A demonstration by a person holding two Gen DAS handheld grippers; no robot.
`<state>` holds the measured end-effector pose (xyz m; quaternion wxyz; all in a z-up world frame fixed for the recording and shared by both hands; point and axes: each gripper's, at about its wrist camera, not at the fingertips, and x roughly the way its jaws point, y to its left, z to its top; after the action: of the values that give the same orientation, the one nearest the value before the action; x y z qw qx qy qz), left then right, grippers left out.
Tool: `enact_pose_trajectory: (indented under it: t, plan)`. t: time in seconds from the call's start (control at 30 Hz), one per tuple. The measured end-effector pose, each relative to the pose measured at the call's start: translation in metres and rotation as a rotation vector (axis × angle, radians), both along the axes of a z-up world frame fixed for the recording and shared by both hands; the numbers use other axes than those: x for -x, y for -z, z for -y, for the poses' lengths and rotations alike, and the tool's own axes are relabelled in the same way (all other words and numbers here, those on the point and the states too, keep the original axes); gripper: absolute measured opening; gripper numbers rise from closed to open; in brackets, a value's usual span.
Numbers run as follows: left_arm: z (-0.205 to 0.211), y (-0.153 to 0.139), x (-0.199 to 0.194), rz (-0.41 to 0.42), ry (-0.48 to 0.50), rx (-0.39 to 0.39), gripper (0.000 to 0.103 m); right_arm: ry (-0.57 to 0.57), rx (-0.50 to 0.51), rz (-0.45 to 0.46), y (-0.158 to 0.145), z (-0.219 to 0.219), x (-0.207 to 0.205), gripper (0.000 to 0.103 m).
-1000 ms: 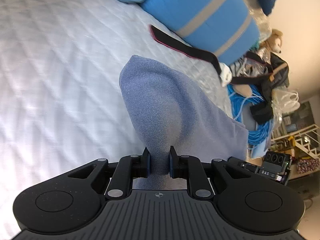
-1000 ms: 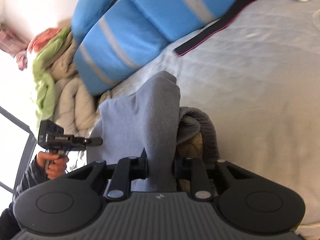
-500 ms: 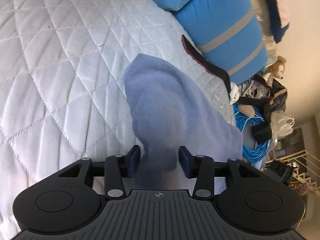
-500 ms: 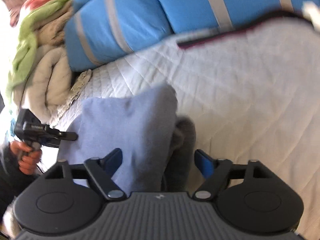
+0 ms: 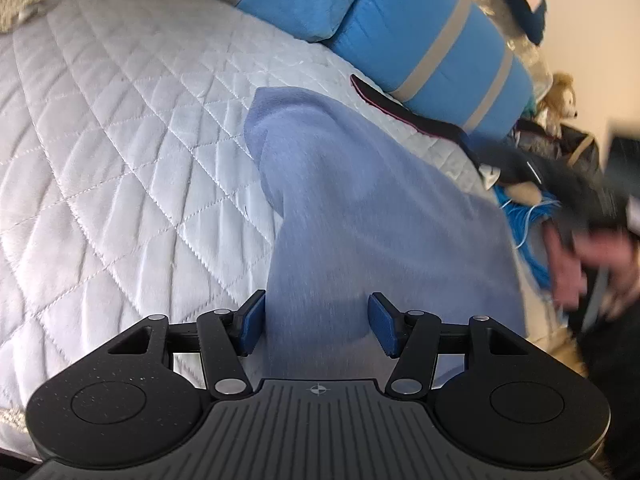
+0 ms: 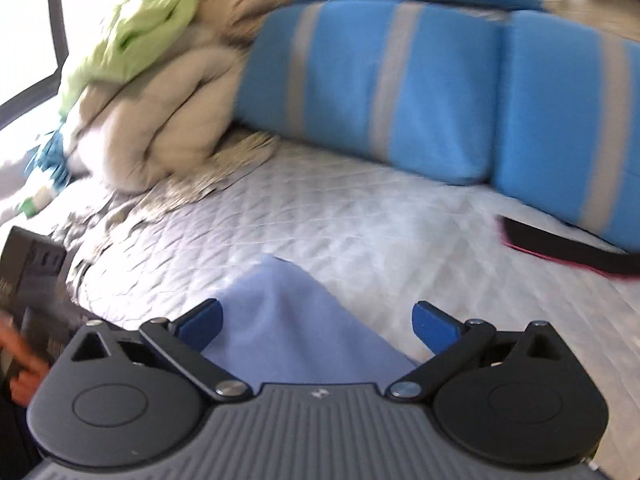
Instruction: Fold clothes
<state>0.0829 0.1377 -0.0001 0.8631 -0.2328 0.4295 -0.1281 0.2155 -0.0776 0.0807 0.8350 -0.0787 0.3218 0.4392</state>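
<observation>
Left tool (image 5: 316,322) spread wide, straddling lavender fleece garment (image 5: 360,208) – not gripping. Right tool (image 6: 316,326) wide too – garment lies on quilted bed (image 6: 360,232).

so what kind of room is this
Most likely a bedroom: a quilted white bed cover, striped blue pillows along its far edge, and a heap of bedding beside them.

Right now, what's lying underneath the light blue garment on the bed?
The light blue garment rests on the white quilted bedspread, which shows all around it. Anything tucked beneath or inside its folds is covered and cannot be seen. Both grippers are open.
</observation>
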Motion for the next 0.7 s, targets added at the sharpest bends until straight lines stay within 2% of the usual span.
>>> enact_pose_trajectory:
  t: [0.13, 0.2, 0.27, 0.3, 0.33, 0.37, 0.4, 0.43, 0.6, 0.7]
  plan:
    - [0.008, -0.003, 0.013, 0.010, 0.001, -0.048, 0.052, -0.045, 0.045, -0.036, 0.005, -0.055, -0.024, 0.101]
    - [0.012, -0.003, 0.019, 0.019, 0.003, -0.067, 0.052, -0.021, 0.055, -0.066, 0.013, -0.064, -0.032, 0.093]
    - [0.016, -0.004, 0.021, 0.024, 0.005, -0.089, 0.051, 0.002, 0.065, -0.097, 0.020, -0.073, -0.040, 0.078]
    - [0.017, -0.005, 0.022, 0.025, 0.005, -0.100, 0.049, 0.013, 0.069, -0.112, 0.024, -0.078, -0.045, 0.074]
    - [0.017, -0.005, 0.023, 0.022, 0.003, -0.110, 0.043, 0.025, 0.074, -0.127, 0.028, -0.082, -0.049, 0.058]
    - [0.017, -0.005, 0.024, 0.017, -0.002, -0.121, 0.028, 0.037, 0.079, -0.142, 0.031, -0.087, -0.053, 0.031]
    - [0.018, -0.005, 0.024, 0.012, -0.006, -0.131, 0.022, 0.048, 0.084, -0.158, 0.035, -0.092, -0.057, 0.006]
    - [0.017, -0.006, 0.025, 0.007, -0.010, -0.132, 0.017, 0.060, 0.088, -0.173, 0.039, -0.096, -0.061, 0.000]
    - [0.021, -0.009, 0.028, 0.018, -0.020, -0.149, 0.014, 0.118, 0.112, -0.249, 0.057, -0.119, -0.081, 0.000]
    - [0.020, -0.010, 0.030, 0.021, -0.015, -0.144, 0.016, 0.142, 0.073, -0.255, 0.051, -0.106, -0.082, 0.000]
